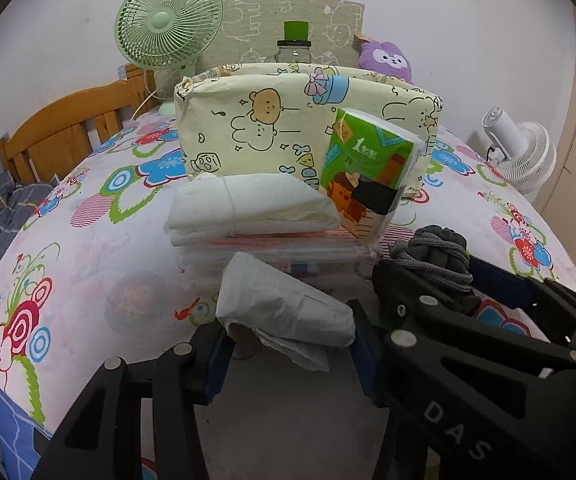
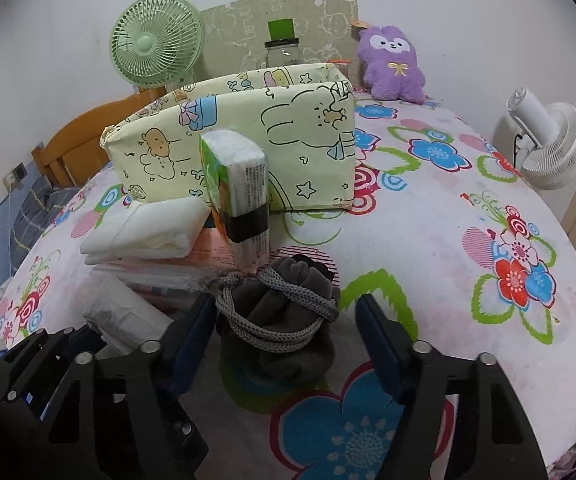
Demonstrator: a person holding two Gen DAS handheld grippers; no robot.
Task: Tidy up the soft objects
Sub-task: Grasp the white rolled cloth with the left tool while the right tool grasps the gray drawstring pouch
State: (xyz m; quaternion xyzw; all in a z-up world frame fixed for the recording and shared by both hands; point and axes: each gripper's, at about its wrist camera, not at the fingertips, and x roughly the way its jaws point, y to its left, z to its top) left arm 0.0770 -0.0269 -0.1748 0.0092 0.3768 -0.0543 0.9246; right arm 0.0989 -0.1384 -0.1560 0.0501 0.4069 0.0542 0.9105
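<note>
My left gripper (image 1: 288,344) is shut on a white crumpled tissue pack (image 1: 283,312), which also shows in the right wrist view (image 2: 123,316). My right gripper (image 2: 283,336) is open around a dark grey drawstring pouch (image 2: 279,320), fingers apart from it; the pouch also shows in the left wrist view (image 1: 436,260). Ahead lie a folded white cloth (image 1: 247,208) on a flat plastic package (image 1: 288,248), and a green tissue pack (image 1: 372,176) leaning against a cream cartoon-print storage box (image 1: 255,128). A purple plush toy (image 2: 392,64) sits behind the box.
All lies on a bed with a flower-print sheet (image 2: 468,240). A green fan (image 1: 167,24), a glass jar with a green lid (image 1: 294,46) and a board stand at the wall. A white fan (image 2: 548,140) is at the right, and a wooden headboard (image 1: 59,128) at the left.
</note>
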